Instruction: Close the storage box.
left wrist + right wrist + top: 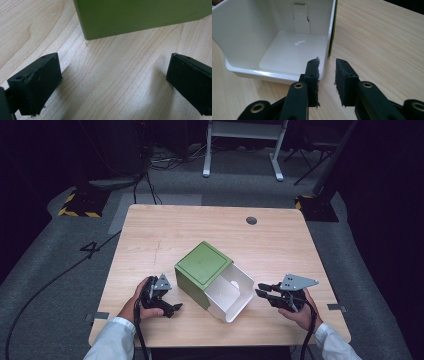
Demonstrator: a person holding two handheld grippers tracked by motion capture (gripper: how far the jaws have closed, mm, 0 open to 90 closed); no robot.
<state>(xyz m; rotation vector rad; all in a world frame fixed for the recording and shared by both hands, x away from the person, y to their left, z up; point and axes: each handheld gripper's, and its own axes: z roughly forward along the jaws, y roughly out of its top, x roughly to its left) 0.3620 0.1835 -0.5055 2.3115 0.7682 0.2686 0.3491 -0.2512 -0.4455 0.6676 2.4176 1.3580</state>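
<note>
Drawer pulled out toward the right tool, green box facing the left tool

The white drawer (230,292) sticks out of the green box (202,270) mid-tabletop (280,240), its open end turned to the right tool (261,290), which is nearer and is seen with jaws narrowed to a slim gap, empty, just beside the drawer's corner. The left tool (175,309) is held wide open, empty, aimed at the box's side wall, near but apart.

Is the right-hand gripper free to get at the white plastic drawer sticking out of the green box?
Probably yes: the right gripper sits just before the white drawer, nothing between them, jaws slightly apart.
</note>
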